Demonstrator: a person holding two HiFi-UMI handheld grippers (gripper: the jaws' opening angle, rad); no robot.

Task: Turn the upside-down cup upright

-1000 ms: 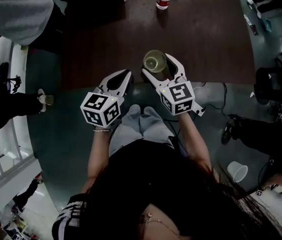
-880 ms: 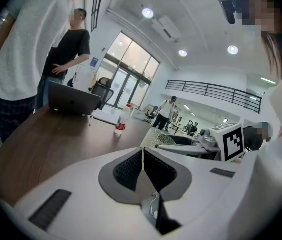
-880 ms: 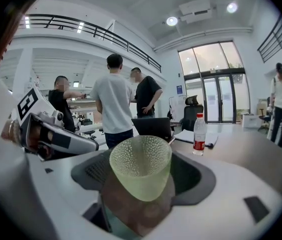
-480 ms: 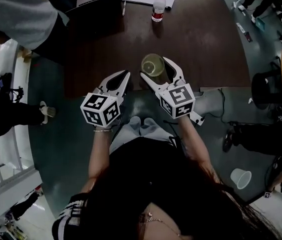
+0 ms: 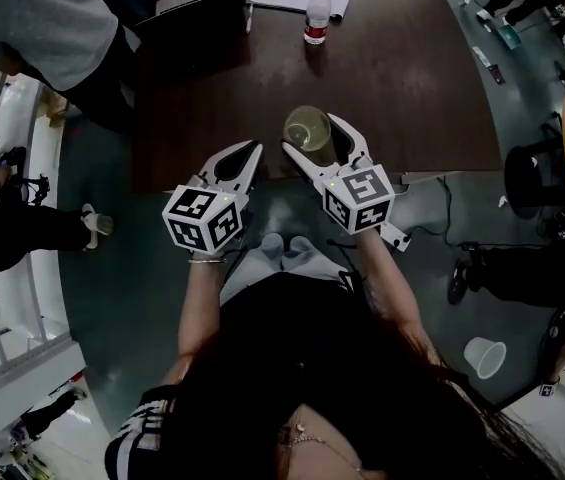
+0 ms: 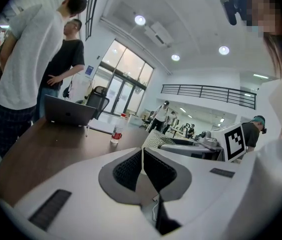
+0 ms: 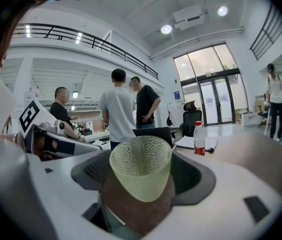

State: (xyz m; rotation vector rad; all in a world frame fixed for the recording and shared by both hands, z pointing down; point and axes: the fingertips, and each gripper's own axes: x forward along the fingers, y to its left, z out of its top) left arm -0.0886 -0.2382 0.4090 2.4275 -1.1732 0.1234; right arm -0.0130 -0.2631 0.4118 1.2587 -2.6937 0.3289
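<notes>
Right gripper (image 5: 310,134): fingers still clamped on the upright cup (image 5: 307,125), frame centre. Left gripper (image 5: 252,150): fingers together, empty, position unchanged at the table (image 5: 412,78) edge.

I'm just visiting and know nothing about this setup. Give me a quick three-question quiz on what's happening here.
1. True or false: the cup is mouth up.
2. The right tool is: A) empty, B) closed on the cup.
3. Fill in: the bottle on the table has a ___ cap.
Key: 1 true; 2 B; 3 red.
</notes>
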